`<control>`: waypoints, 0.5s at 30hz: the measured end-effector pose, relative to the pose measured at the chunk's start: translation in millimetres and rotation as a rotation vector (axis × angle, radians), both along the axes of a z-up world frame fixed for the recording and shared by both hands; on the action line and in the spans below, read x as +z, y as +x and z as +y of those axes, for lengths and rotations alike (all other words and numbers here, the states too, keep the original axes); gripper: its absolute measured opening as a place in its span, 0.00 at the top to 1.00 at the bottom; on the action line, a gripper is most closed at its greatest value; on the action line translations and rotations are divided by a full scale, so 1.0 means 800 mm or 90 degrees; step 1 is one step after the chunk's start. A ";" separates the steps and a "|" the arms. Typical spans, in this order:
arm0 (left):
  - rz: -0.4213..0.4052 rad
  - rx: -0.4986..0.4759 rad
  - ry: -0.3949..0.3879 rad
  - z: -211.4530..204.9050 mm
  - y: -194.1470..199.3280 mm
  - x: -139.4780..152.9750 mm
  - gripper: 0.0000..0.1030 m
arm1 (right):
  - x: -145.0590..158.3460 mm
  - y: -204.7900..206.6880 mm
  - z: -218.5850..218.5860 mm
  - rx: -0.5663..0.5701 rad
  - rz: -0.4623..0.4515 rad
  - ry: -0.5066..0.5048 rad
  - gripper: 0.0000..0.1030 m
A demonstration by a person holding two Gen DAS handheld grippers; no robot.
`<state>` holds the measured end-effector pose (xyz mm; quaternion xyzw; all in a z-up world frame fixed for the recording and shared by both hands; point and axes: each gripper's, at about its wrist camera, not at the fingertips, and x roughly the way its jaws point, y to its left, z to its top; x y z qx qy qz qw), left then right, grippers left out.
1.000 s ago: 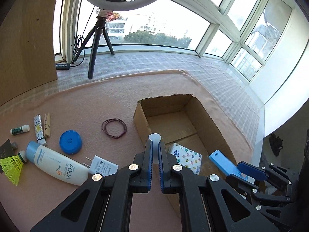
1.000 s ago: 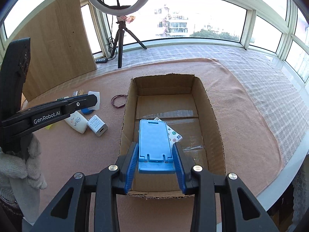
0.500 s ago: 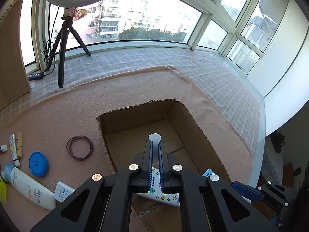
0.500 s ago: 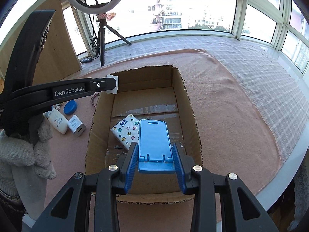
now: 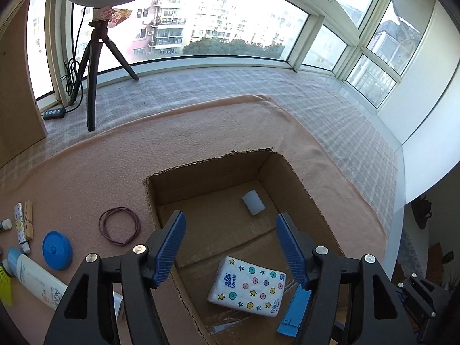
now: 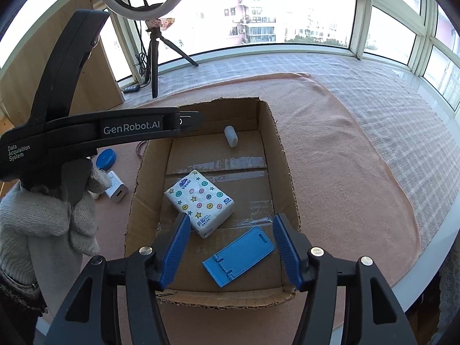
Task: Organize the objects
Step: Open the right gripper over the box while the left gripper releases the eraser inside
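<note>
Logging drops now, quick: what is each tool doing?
Left tool: open, empty, just opened; white piece in box.
Right tool: open, empty, just opened; blue stand below.

Rough corrugated cardboard box; glossy blue plastic stand; fuzzy cloth mat

Left wrist view: the sunscreen tube is cut off at the lower left by the gripper frame, its label only partly legible. The shuttlecock is clipped by the left edge. The blue phone stand is partly hidden behind the right finger. Right wrist view: the rubber band is mostly hidden.
</note>
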<state>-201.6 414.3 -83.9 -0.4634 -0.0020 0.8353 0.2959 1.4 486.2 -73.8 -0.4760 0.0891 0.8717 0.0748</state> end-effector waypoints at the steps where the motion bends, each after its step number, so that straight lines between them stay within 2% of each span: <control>1: 0.000 0.000 0.001 -0.002 0.000 0.000 0.34 | -0.001 0.000 0.000 0.000 -0.001 -0.003 0.46; 15: 0.004 0.032 -0.025 -0.048 0.013 0.003 0.34 | 0.000 -0.005 -0.017 0.014 -0.001 -0.022 0.46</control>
